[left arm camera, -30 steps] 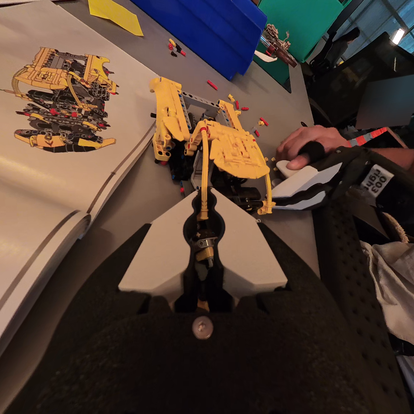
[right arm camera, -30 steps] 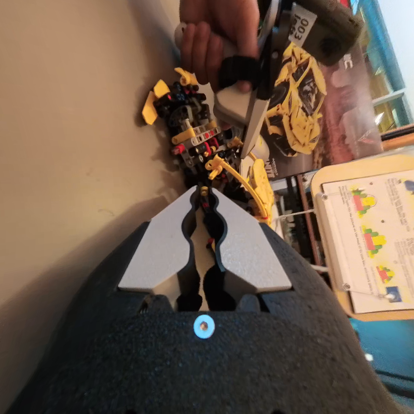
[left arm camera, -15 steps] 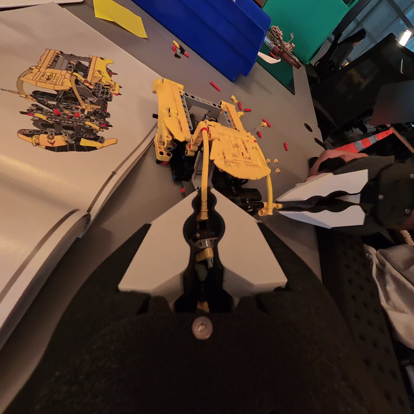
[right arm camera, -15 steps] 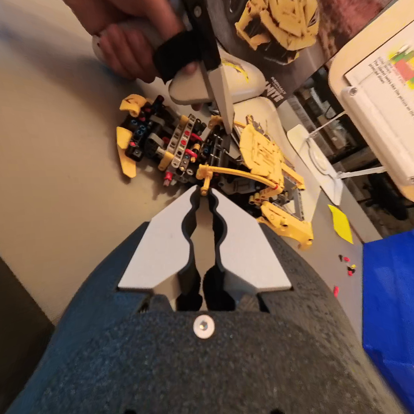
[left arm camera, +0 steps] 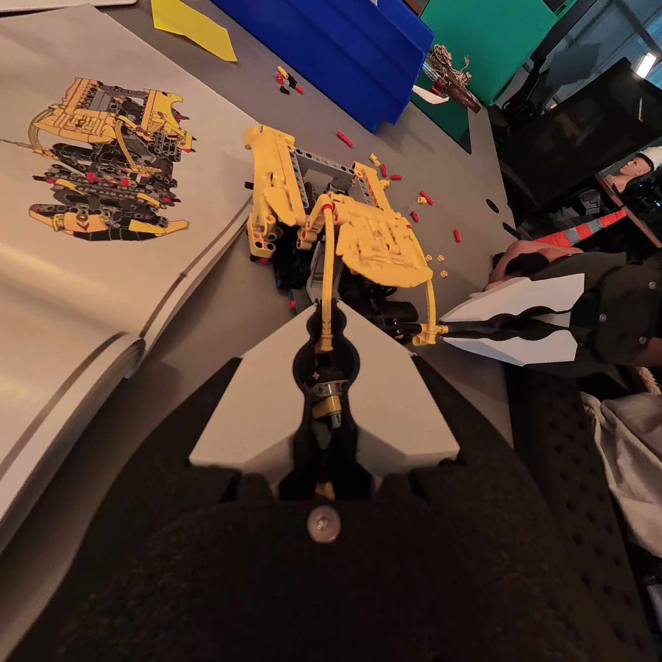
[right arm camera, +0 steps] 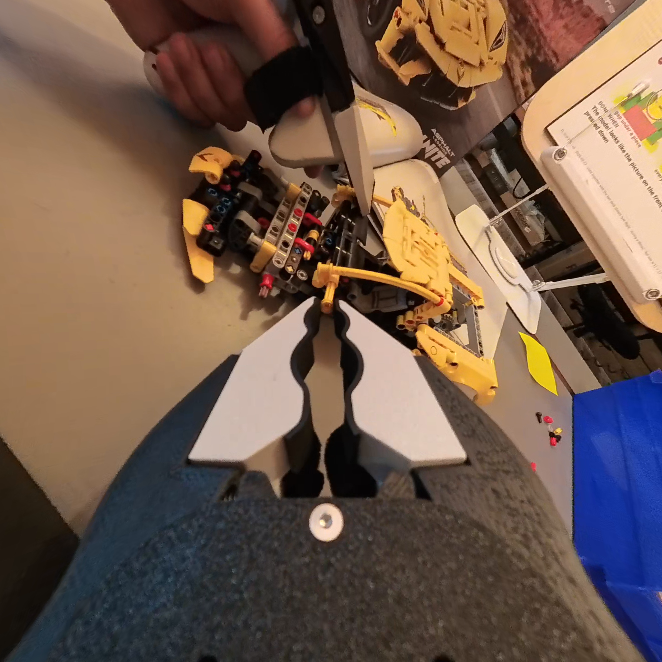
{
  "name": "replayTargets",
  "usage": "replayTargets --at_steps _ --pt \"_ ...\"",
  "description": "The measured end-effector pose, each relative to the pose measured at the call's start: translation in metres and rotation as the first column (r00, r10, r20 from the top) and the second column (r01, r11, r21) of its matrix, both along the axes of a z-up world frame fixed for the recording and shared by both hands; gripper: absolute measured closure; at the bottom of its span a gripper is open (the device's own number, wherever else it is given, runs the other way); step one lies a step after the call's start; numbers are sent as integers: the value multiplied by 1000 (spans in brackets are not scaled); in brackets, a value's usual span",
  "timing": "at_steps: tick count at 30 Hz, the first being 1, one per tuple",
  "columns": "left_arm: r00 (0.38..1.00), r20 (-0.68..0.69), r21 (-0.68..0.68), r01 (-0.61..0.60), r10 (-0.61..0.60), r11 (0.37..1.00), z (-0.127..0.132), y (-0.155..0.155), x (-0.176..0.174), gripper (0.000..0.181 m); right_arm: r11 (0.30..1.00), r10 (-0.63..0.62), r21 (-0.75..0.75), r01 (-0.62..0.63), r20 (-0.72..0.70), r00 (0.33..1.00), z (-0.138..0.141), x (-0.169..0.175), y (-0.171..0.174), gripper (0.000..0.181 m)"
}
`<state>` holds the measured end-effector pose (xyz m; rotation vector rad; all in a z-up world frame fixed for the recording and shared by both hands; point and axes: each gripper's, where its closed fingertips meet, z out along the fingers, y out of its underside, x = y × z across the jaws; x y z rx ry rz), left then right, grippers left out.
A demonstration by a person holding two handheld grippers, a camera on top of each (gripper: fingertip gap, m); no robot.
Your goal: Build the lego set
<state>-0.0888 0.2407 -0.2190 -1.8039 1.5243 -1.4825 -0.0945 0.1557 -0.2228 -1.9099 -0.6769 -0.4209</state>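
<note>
Lego model (left arm camera: 344,229): part-built yellow car, mid-table beside the open instruction book (left arm camera: 89,200). Left claw (left arm camera: 324,315): clamped on one yellow flex hose (left arm camera: 326,286), seemingly steadying the model. Right claw (right arm camera: 326,304): nearly closed, pinching the other hose's end connector (right arm camera: 327,286), likely to seat it. Loose pins (left arm camera: 422,197) lie toward the table's far edge.

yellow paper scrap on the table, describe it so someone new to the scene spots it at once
Start at the long blue bin along the table's far edge. Just left of it, past the top corner of the open instruction book, lies the yellow paper scrap. It is flat, plain and pointed, unlike the knobbly yellow lego model nearer the middle.
</note>
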Motion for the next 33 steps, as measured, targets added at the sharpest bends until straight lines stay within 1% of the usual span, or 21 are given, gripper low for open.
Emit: replayTargets --at_steps 8,16,19,21,24,26,28,30,33 --pt "1000 0 0 -9 9 1000 0 1 0 177 1000 4 -20 -5 -71 997 -2 0 1 176" --pt "1000 -2 7 -11 11 1000 0 1 0 177 999 2 -33 -4 -68 998 -5 1 3 175" --pt "1000 -2 12 -7 7 1000 0 0 0 177 999 -3 -53 -2 -97 995 -5 1 3 176" --pt "1000 -1 34 -3 3 999 0 0 0 177 995 -29 -102 13 -162 986 -5 0 2 176" --pt "1000 2 63 -6 6 998 0 0 0 177 975 -74 -220 25 -216 974 -6 0 1 176" --pt "1000 0 57 -9 9 998 0 0 0 177 950 -130 -312 35 -289 949 -6 -1 1 176" --pt "1000 -1 54 -16 16 998 0 0 0 177 929 -176 -368 36 -355 918 -7 -1 1 176" --pt "1000 -1 53 -28 28 998 0 1 0 177 922 -220 -384 60 -389 895 -7 -1 1 176" --pt "999 -2 49 -41 41 998 0 1 0 177 927 -276 -347 140 -382 882 -8 -2 2 177"
